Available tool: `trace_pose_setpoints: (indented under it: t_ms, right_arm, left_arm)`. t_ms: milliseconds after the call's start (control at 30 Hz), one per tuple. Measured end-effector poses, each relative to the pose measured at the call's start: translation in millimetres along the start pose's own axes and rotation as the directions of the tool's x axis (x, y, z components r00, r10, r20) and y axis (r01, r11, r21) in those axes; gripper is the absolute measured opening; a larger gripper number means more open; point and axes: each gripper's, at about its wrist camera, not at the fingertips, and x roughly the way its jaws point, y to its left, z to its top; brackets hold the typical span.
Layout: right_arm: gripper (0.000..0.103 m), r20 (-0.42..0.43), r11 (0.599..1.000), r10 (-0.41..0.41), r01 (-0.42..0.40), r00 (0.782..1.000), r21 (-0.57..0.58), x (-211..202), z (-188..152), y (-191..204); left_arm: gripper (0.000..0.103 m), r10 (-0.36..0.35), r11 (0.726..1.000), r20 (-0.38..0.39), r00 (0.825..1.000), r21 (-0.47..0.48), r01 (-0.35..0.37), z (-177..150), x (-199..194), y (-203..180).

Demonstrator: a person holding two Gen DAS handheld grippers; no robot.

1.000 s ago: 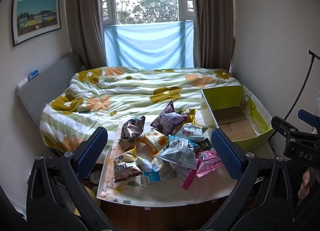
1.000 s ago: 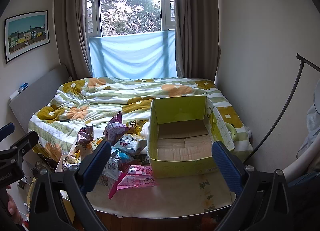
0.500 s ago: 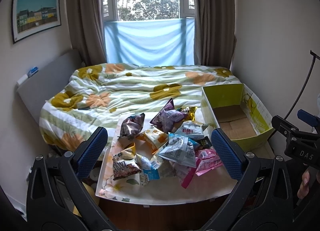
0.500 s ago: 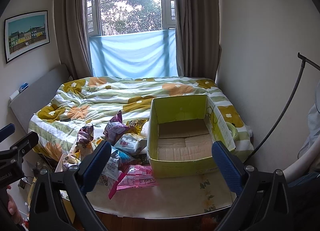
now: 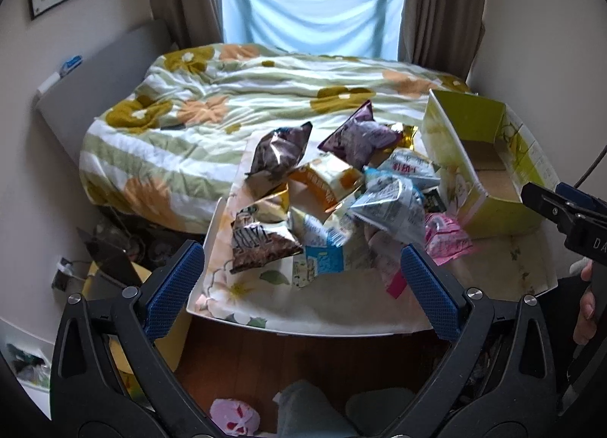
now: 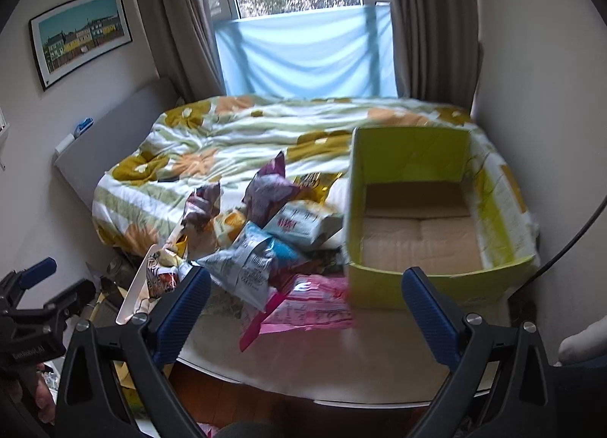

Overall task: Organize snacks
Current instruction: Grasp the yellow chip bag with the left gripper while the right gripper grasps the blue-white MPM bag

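A heap of snack bags lies on a small floral-topped table [image 5: 341, 305]: a brown bag [image 5: 261, 244], an orange one [image 5: 326, 180], a grey-blue one [image 5: 390, 206], a purple one [image 5: 360, 138] and a pink one [image 5: 447, 240]. An open, empty yellow-green cardboard box [image 6: 417, 233] stands at the table's right. My left gripper [image 5: 301, 282] is open and empty, just short of the table's near edge. My right gripper [image 6: 305, 309] is open and empty, above the near edge by the pink bag [image 6: 307, 309] and the box's front wall.
A bed with a flowered quilt [image 5: 212, 115] lies behind the table, under a curtained window. Clutter and a yellow object [image 5: 110, 278] sit on the floor at the left. Wooden floor [image 5: 288, 358] shows below the table edge.
Both grippers have moved forward and tilted down toward the table; the snacks and the box appear larger and closer. Both stay open and empty.
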Motion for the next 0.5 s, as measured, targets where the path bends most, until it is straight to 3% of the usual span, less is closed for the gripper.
trace_pose_setpoints:
  t_ms: [300, 500]
  right_arm:
    - [0.1, -0.122, 0.996, -0.004, 0.014, 0.993, 0.083, 78.0, 7.0, 29.0]
    - [0.1, -0.188, 0.985, -0.039, 0.07, 0.981, 0.159, 126.1, 9.9, 43.0]
  left_arm:
    - [0.103, -0.072, 0.994, -0.148, 0.986, -0.09, 0.059, 12.5, 96.8, 69.6]
    - [0.103, -0.148, 0.985, -0.258, 0.955, -0.129, 0.117, 17.7, 164.3, 93.4]
